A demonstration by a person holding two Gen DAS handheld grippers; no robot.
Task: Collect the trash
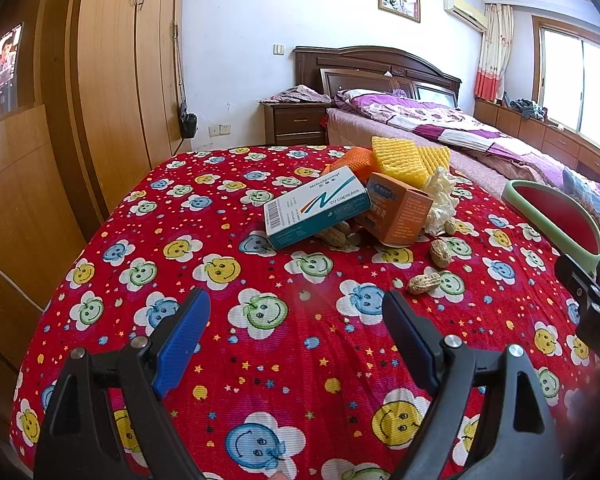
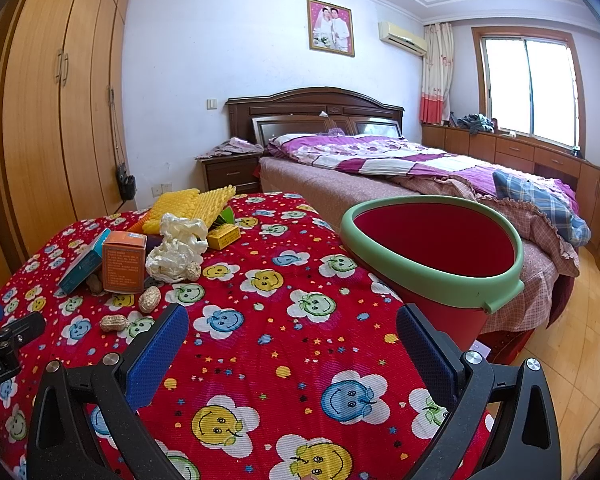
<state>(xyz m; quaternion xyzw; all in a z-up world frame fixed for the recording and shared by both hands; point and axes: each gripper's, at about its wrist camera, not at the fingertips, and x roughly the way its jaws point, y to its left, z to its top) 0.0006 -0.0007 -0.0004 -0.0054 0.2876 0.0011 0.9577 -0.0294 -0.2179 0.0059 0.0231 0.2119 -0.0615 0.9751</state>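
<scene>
A pile of trash lies on the red smiley-print cloth (image 1: pixel 260 360): a white and teal medicine box (image 1: pixel 316 212), an orange box (image 1: pixel 398 214), yellow foam nets (image 1: pixel 400 160), crumpled white paper (image 1: pixel 440 204) and peanuts (image 1: pixel 423 282). The right wrist view shows the same pile: orange box (image 2: pixel 124 260), paper (image 2: pixel 178 248), a small yellow box (image 2: pixel 223 237), peanuts (image 2: pixel 149 299). A red bin with a green rim (image 2: pixel 440 256) stands at the cloth's right edge and shows in the left wrist view (image 1: pixel 556 216). My left gripper (image 1: pixel 296 300) is open above the cloth, short of the pile. My right gripper (image 2: pixel 292 316) is open, left of the bin.
A bed with purple bedding (image 2: pixel 400 160) lies behind the cloth-covered surface. A wooden wardrobe (image 1: pixel 116 80) runs along the left wall, with a nightstand (image 2: pixel 232 172) beside the bed. Low cabinets (image 2: pixel 540 160) stand under the window. The right gripper's body shows at the left view's right edge (image 1: pixel 592 296).
</scene>
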